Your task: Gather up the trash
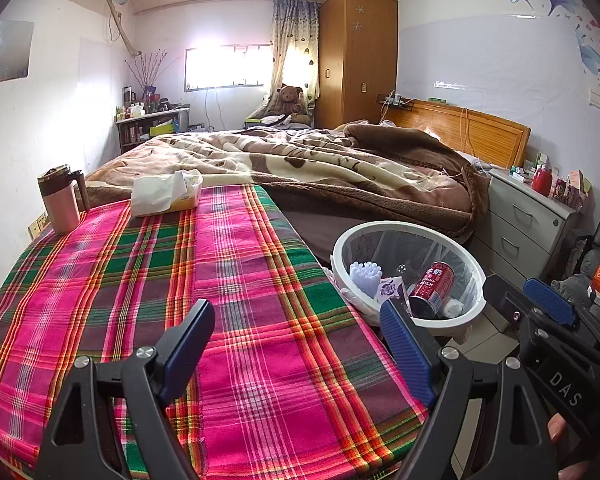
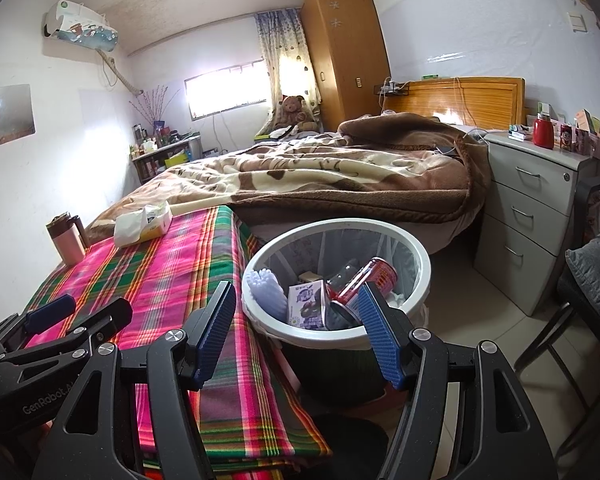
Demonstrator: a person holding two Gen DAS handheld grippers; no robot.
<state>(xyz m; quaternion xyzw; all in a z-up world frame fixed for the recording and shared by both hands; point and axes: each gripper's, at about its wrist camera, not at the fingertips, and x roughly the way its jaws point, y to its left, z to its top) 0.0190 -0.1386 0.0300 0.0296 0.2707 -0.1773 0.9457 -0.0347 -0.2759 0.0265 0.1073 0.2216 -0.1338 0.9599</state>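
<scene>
At the far left of the left wrist view a mug (image 1: 62, 199) stood on the plaid cloth (image 1: 228, 320), a tissue pack (image 1: 166, 192) just right of it. The left gripper (image 1: 300, 350) hung wide open and empty at lower centre. Right of the cloth, the bin (image 1: 410, 276) held a red can (image 1: 432, 288) and a carton (image 1: 390, 290) (both inside). The right gripper (image 2: 296, 330) gaped empty before the bin's rim.

The bin (image 2: 420, 264) hides its lower contents, and small items on the far shelf (image 1: 152, 120) are unreadable.
</scene>
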